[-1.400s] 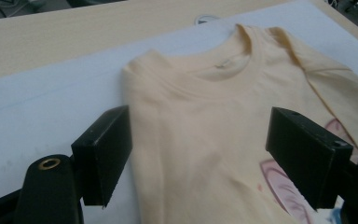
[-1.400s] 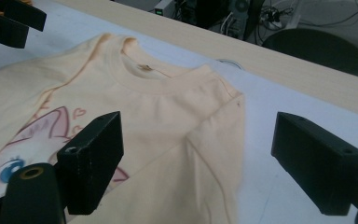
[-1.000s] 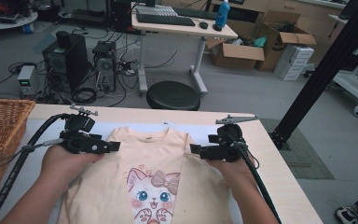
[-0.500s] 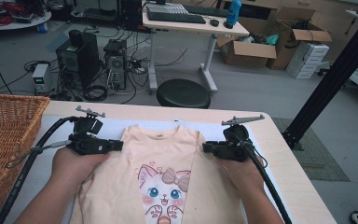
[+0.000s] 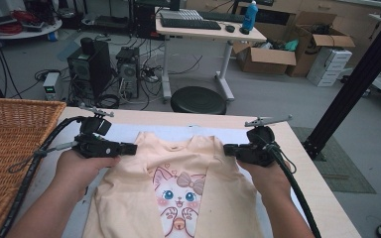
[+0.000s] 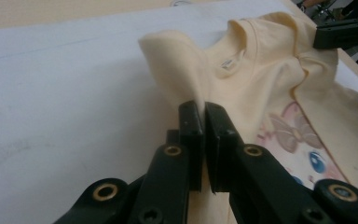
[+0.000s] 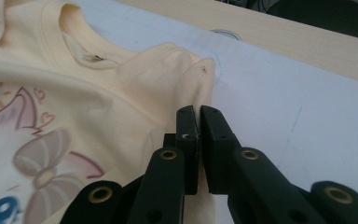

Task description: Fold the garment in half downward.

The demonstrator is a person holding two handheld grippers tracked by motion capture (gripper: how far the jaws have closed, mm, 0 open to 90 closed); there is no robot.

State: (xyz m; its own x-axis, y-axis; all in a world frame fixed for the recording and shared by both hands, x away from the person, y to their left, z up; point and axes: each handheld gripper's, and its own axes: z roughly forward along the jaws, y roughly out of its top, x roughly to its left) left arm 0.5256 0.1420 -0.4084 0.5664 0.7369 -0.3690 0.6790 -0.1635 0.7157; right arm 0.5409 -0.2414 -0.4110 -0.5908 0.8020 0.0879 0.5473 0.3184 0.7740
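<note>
A lab or office workroom with a grey floor.

Beyond the pale wooden surface (image 5: 307, 163) stand desktop computer towers (image 5: 90, 67) amid tangled cables, a desk (image 5: 213, 29) with a keyboard (image 5: 191, 23) and blue bottle (image 5: 249, 15), a round black stool (image 5: 198, 100), and open cardboard boxes (image 5: 297, 44).

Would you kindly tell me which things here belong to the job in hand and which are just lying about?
In the job:
- cream T-shirt
- left gripper, clamped on one shoulder
- right gripper, clamped on the other shoulder

Lying about:
- wicker basket
- black stool
- cardboard boxes
</note>
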